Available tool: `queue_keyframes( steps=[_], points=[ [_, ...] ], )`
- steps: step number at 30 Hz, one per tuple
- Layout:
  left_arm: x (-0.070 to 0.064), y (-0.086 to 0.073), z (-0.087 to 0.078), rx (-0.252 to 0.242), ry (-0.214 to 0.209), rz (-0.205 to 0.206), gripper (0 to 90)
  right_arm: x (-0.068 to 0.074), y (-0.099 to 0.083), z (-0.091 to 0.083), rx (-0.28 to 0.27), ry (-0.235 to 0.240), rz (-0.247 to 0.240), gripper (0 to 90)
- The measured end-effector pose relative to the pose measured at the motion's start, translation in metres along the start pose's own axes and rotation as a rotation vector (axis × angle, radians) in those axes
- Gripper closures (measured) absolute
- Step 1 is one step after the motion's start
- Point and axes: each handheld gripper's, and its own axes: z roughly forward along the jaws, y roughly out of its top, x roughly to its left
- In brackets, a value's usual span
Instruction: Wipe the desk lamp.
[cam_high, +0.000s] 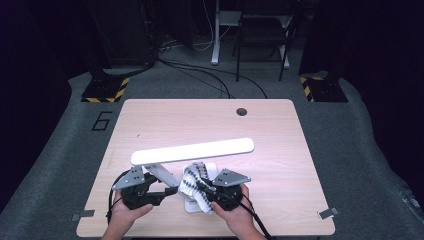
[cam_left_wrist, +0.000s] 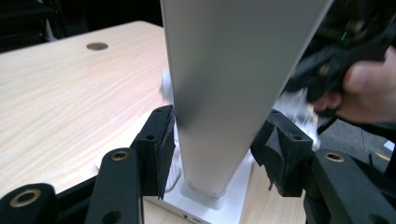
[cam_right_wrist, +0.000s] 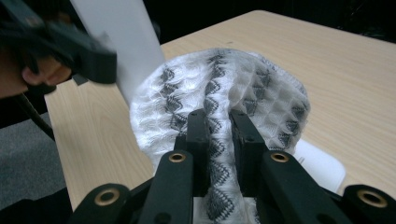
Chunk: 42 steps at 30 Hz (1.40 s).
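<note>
A white desk lamp stands near the table's front edge, with a lit bar head (cam_high: 192, 151), a slanted arm (cam_high: 162, 175) and a flat base (cam_high: 192, 204). My left gripper (cam_high: 172, 191) reaches in from the left. In the left gripper view its jaws press both sides of the lamp arm (cam_left_wrist: 224, 70) just above the base (cam_left_wrist: 205, 205). My right gripper (cam_right_wrist: 217, 123) is shut on a white cloth with a black zigzag pattern (cam_right_wrist: 219, 88). The cloth (cam_high: 194, 182) is bunched against the lamp arm, over the base.
The light wood table (cam_high: 150, 120) has a round cable hole (cam_high: 242, 111) at the back. Bare tabletop lies behind and to both sides of the lamp. On the floor beyond are cables, a desk leg and a chair frame (cam_high: 260, 35).
</note>
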Motion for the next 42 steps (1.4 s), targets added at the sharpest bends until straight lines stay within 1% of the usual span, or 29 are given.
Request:
queue_keyframes(
  steps=[1,2,4,6,10,11,12,13,15,16,17,18,19,20,21,23,24,27,28,31,33,35,36,38,42],
  points=[
    [0.0,-0.001,0.003,0.012,0.008,0.012,49.8,0.0,0.002,-0.002,-0.006,-0.002,0.007,79.7],
    [-0.001,-0.002,0.004,0.018,0.009,0.008,49.9,-0.001,0.004,-0.004,-0.012,-0.001,0.007,79.7],
    [-0.001,-0.004,0.007,0.009,0.012,0.007,50.0,-0.002,0.006,-0.007,-0.019,0.0,0.009,79.7],
    [-0.002,-0.006,0.01,0.012,0.018,0.013,50.4,0.0,0.01,-0.008,-0.026,0.008,0.006,79.7],
    [0.0,-0.01,0.012,0.008,0.008,0.007,50.9,0.004,0.016,-0.008,-0.044,0.023,-0.002,79.7],
    [0.0,-0.01,0.012,0.017,0.002,0.011,51.1,0.005,0.017,-0.008,-0.044,0.024,-0.003,79.7],
    [0.0,-0.011,0.013,0.014,0.007,0.005,51.4,0.007,0.019,-0.008,-0.052,0.028,-0.004,79.7],
    [0.0,-0.012,0.014,0.012,0.004,0.002,51.4,0.008,0.021,-0.009,-0.055,0.031,-0.007,79.7],
    [0.001,-0.013,0.015,0.015,0.002,0.003,51.4,0.009,0.024,-0.009,-0.062,0.034,-0.014,79.7],
    [0.001,-0.014,0.015,0.017,-0.006,-0.001,51.4,0.01,0.026,-0.01,-0.066,0.037,-0.018,79.7],
    [0.001,-0.015,0.016,0.008,0.001,-0.003,51.4,0.011,0.028,-0.01,-0.071,0.041,-0.016,79.7],
    [0.001,-0.015,0.017,0.01,0.003,-0.003,51.5,0.012,0.029,-0.011,-0.071,0.043,-0.018,79.7],
    [0.001,-0.016,0.017,0.009,0.003,-0.002,51.8,0.013,0.03,-0.011,-0.073,0.045,-0.019,79.7],
    [0.001,-0.016,0.018,0.004,0.003,-0.005,52.0,0.013,0.032,-0.012,-0.079,0.05,-0.03,79.7],
    [0.001,-0.016,0.018,0.003,0.003,-0.005,52.3,0.014,0.033,-0.012,-0.075,0.051,-0.025,79.7],
    [0.0,-0.016,0.017,0.009,0.014,-0.002,53.0,0.016,0.035,-0.011,-0.082,0.054,-0.032,79.7],
    [0.0,-0.017,0.017,-0.001,0.01,-0.002,53.2,0.017,0.035,-0.01,-0.081,0.06,-0.031,79.6],
    [0.0,-0.017,0.017,-0.002,0.013,0.001,53.3,0.019,0.036,-0.005,-0.078,0.062,-0.034,79.6],
    [0.0,-0.018,0.017,-0.004,0.013,0.001,53.4,0.019,0.035,-0.003,-0.078,0.07,-0.035,79.6],
    [-0.001,-0.017,0.017,-0.001,0.015,-0.005,53.5,0.02,0.035,0.003,-0.064,0.072,-0.031,79.6],
    [-0.002,-0.017,0.017,0.005,0.017,-0.002,53.6,0.021,0.034,0.008,-0.049,0.075,-0.022,79.6],
    [-0.003,-0.016,0.018,0.004,0.025,0.001,53.7,0.022,0.033,0.012,-0.038,0.077,-0.023,79.6],
    [-0.003,-0.016,0.018,0.011,0.027,0.006,53.6,0.022,0.033,0.014,-0.037,0.079,-0.035,79.6],
    [-0.004,-0.016,0.018,0.014,0.029,0.004,53.7,0.022,0.032,0.017,-0.027,0.079,-0.032,79.6],
    [-0.005,-0.015,0.017,0.024,0.029,0.005,53.8,0.024,0.031,0.021,-0.024,0.077,-0.027,79.6]
  ],
)
